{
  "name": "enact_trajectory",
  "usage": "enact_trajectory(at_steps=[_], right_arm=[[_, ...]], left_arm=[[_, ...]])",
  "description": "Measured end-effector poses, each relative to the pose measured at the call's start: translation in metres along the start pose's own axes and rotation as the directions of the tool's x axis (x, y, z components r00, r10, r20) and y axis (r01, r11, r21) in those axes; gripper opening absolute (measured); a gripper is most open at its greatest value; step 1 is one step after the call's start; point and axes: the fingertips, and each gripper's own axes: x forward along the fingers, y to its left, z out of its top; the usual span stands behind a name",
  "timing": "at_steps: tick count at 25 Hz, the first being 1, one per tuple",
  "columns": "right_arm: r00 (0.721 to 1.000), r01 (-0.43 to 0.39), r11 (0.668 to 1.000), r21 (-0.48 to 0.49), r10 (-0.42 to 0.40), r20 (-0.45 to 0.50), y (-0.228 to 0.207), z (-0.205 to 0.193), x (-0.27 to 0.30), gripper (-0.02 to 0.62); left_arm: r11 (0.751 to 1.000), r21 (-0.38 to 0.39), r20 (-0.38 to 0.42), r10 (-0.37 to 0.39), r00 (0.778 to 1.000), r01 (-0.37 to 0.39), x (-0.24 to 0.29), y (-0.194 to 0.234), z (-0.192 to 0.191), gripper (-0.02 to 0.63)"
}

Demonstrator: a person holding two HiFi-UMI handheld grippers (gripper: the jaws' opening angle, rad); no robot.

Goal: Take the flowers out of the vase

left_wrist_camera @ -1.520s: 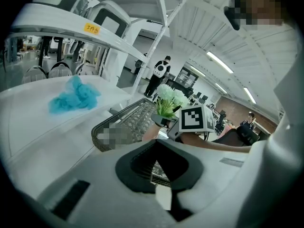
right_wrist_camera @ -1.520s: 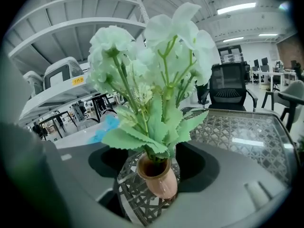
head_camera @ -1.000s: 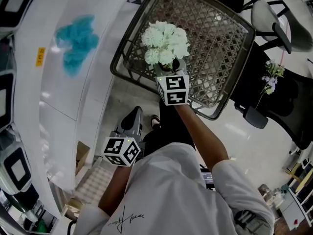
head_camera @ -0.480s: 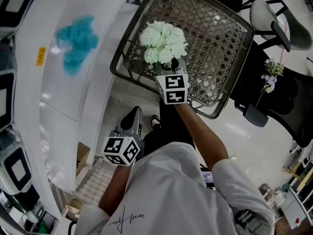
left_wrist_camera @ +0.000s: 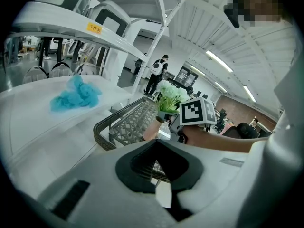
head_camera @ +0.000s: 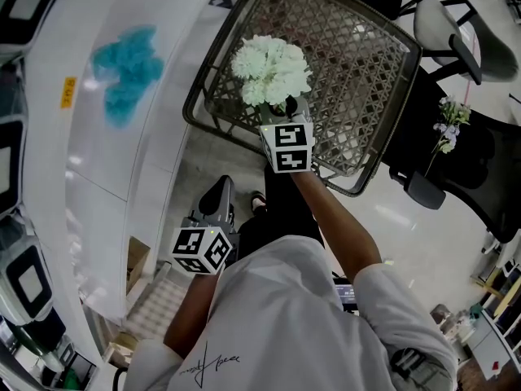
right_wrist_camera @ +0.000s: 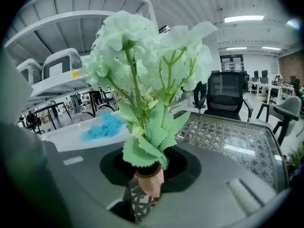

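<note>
1. Small change only: the flowers (head_camera: 271, 70) have swung a shade to the left above the right gripper (right_wrist_camera: 146, 191), while its marker cube has barely shifted. A wobble of the bouquet, I'd say, not a pull.
2. The right gripper is clamped on the pinkish vase (right_wrist_camera: 149, 182), which sits right between its jaws. The stems rise straight up from its tips and the blooms spread above them.
3. So the flowers are still seated in the vase, which is held over the near edge of the wicker table (head_camera: 358, 72). No stem has come free.
4. The left gripper (left_wrist_camera: 162, 196) hasn't budged. It hangs low, well behind and to the left of the right one, with its jaws drawn all but together on nothing.
5. My read: the removal hasn't begun. The left gripper needs to come forward, spread its jaws and take the stems just above the vase rim while the right one holds firm.
</note>
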Motion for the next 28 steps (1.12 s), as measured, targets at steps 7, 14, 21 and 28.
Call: enact_trajectory(at_steps=[7, 14, 21, 28], right_arm=[[1.000, 0.003, 1.000, -0.012, -0.003, 0.007, 0.001, 0.003, -0.003, 0.103], [1.000, 0.003, 1.000, -0.016, -0.003, 0.005, 0.003, 0.006, -0.006, 0.101], [1.000, -0.003, 1.000, -0.020, 0.003, 0.020, 0.004, 0.012, -0.012, 0.098], [0.999, 0.001, 1.000, -0.025, 0.000, 0.033, 0.002, 0.022, -0.020, 0.095]], left_arm=[[1.000, 0.005, 0.016, 0.011, 1.000, -0.011, -0.002, 0.002, 0.004, 0.003], [0.996, 0.091, 0.007, 0.014, 1.000, -0.015, -0.005, -0.005, 0.004, 0.003], [0.998, 0.062, 0.017, -0.005, 1.000, 0.004, -0.006, -0.009, 0.005, 0.003], [0.997, 0.069, 0.034, -0.023, 0.999, 0.021, -0.009, -0.015, 0.009, 0.003]])
